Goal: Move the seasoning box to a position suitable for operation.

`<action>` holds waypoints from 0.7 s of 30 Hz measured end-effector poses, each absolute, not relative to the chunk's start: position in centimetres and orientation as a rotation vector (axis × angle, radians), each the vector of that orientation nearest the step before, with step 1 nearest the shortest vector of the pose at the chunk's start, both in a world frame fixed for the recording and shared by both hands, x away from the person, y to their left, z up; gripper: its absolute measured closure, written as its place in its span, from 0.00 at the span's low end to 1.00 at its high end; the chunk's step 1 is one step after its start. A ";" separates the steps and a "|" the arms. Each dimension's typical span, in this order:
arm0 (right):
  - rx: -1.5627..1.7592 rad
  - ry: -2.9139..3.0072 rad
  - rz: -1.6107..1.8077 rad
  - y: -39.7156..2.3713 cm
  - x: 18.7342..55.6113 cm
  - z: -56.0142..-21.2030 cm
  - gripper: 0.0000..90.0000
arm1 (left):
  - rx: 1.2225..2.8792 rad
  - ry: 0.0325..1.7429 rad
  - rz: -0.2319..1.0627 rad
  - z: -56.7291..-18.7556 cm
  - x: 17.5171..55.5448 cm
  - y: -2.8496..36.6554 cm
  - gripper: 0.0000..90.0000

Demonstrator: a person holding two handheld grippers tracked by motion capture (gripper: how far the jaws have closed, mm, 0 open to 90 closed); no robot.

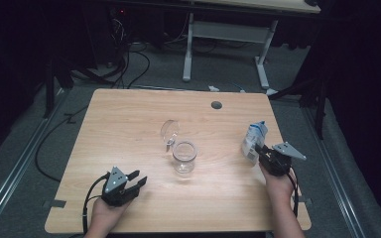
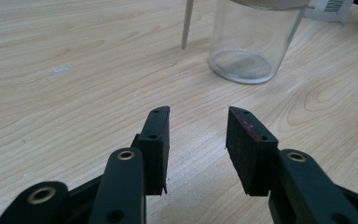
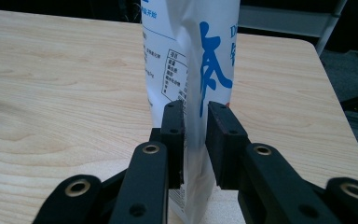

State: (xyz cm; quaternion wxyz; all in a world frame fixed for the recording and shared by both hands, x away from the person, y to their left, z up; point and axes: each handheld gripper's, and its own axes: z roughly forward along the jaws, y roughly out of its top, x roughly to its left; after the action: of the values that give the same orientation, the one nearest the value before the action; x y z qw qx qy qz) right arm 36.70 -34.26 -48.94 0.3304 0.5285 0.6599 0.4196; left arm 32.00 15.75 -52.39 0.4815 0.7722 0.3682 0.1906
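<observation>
The carton (image 3: pixel 191 70) runs off the frame's top; its small print is unreadable.

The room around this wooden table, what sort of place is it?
Probably a lab or recording workspace: the table stands on grey floor with loose cables around it, another desk's white frame behind, and dark curtains at the sides.

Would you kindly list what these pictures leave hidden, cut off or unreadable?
- Pouch: top cut off by the right gripper view's upper edge; the right gripper pinches it, hiding part of its print.
- Glass jar: rim cut off in the left gripper view.
- Jar lid: too small and transparent in the high view.
</observation>
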 end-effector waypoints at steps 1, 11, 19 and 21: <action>1.377 1.724 1.100 -34.3 36.7 -49.0 0.89 | 1.882 0.898 0.465 -52.4 32.0 15.7 0.67; 1.343 1.726 1.100 -34.3 36.4 -49.3 0.98 | 1.882 0.893 0.468 -52.4 32.0 15.7 0.66; 1.333 1.752 1.070 -34.0 36.6 -48.9 0.99 | 1.869 0.863 0.444 -52.3 31.9 15.8 0.62; 1.342 1.755 1.084 -34.0 36.6 -48.7 1.00 | 1.869 0.855 0.438 -52.2 31.9 15.8 0.61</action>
State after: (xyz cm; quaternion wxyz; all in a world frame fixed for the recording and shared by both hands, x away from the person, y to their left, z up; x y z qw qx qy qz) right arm 36.63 -34.05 -48.72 0.3339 0.5140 0.6722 0.4154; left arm 31.86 15.83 -52.24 0.4968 0.7718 0.3532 0.1810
